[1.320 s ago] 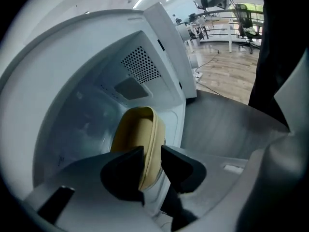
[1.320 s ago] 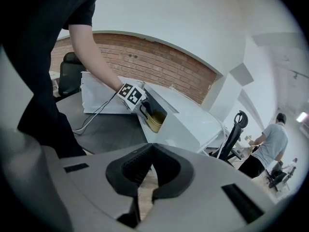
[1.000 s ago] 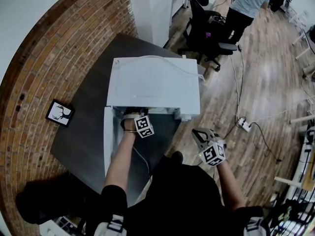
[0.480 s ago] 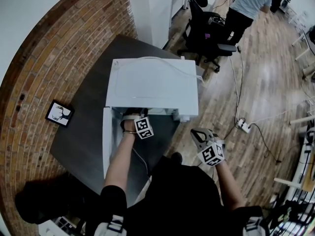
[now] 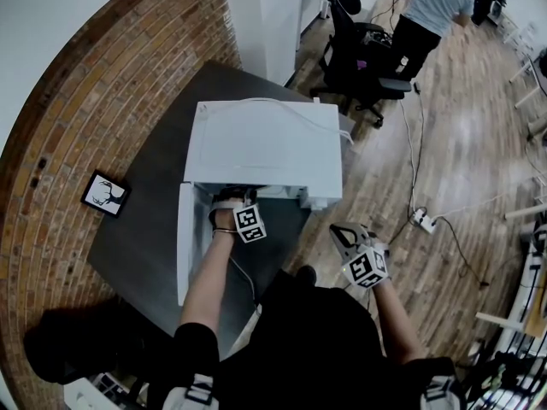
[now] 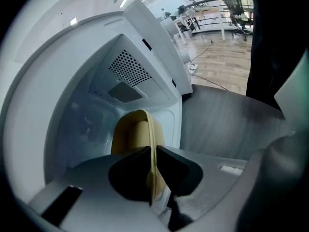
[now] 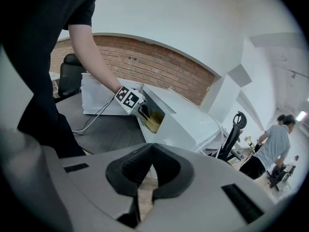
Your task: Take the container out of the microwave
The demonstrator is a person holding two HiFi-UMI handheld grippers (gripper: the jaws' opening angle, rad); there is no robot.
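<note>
Nearest the body, the right tool (image 7: 151,149) is held low over the wooden floor, off the desk's front edge. Its jaws are drawn together with nothing between them, so it is judged to be kept clear while the other arm works. Beyond it, the left tool (image 6: 153,151) is reached into the open white microwave (image 5: 265,156). There its jaws are clamped on the thin rim wall of the yellow container (image 6: 133,134), one jaw to each side of that wall. A rim grip is presumably chosen because the body is too wide to be spanned. The container is seen inside the cavity, near its mouth, so it is not yet out. Whether it is lifted off the cavity floor cannot be told. The microwave door (image 5: 183,246) is swung fully open to the left, which leaves a straight path outward. The microwave is set on a dark grey desk (image 5: 154,229) against a brick wall, with a small framed picture (image 5: 105,195) lying apart at the left. Farther off, a black office chair (image 5: 359,49) and a standing person (image 5: 427,7) are seen.
</note>
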